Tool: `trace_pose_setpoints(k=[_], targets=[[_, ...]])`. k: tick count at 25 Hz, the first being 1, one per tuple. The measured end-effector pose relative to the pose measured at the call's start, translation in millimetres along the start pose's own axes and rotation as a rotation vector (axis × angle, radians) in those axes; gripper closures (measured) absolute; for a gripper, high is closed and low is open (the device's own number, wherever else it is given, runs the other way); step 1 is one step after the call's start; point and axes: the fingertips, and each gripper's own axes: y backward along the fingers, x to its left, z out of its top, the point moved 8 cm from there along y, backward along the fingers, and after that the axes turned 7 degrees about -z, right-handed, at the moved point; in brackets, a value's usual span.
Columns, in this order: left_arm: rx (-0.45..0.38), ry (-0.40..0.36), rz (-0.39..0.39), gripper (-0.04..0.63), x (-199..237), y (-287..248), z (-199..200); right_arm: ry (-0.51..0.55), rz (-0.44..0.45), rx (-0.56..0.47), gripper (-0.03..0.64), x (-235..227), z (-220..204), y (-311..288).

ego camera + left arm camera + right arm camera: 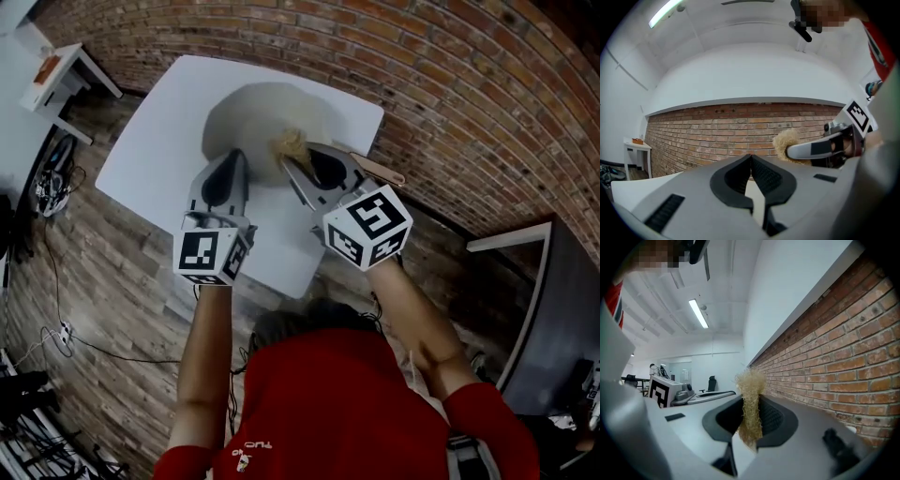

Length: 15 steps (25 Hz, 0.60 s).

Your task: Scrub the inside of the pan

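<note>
A pale round pan with a wooden handle rests on the white table in the head view. My right gripper hovers over the pan's near right side, shut on a straw-coloured scrubber. In the right gripper view the scrubber pokes up between the jaws of the right gripper. My left gripper sits at the pan's near left edge. Its jaws are shut with nothing between them. The left gripper view also catches the scrubber and the right gripper, but the pan is hidden there.
A brick wall runs behind the table. A small white side table stands at the far left, with cables on the wooden floor below it. A dark desk is at the right.
</note>
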Motion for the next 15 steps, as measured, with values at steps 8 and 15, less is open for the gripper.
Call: trace_pose_setpoints(k=[8, 15], targets=[[0.027, -0.024, 0.036, 0.581, 27, -26, -5, 0.034, 0.003, 0.039, 0.531, -26, 12, -45], [0.024, -0.044, 0.018, 0.581, 65, -45, -8, 0.075, -0.01, 0.123, 0.531, -28, 20, -97]])
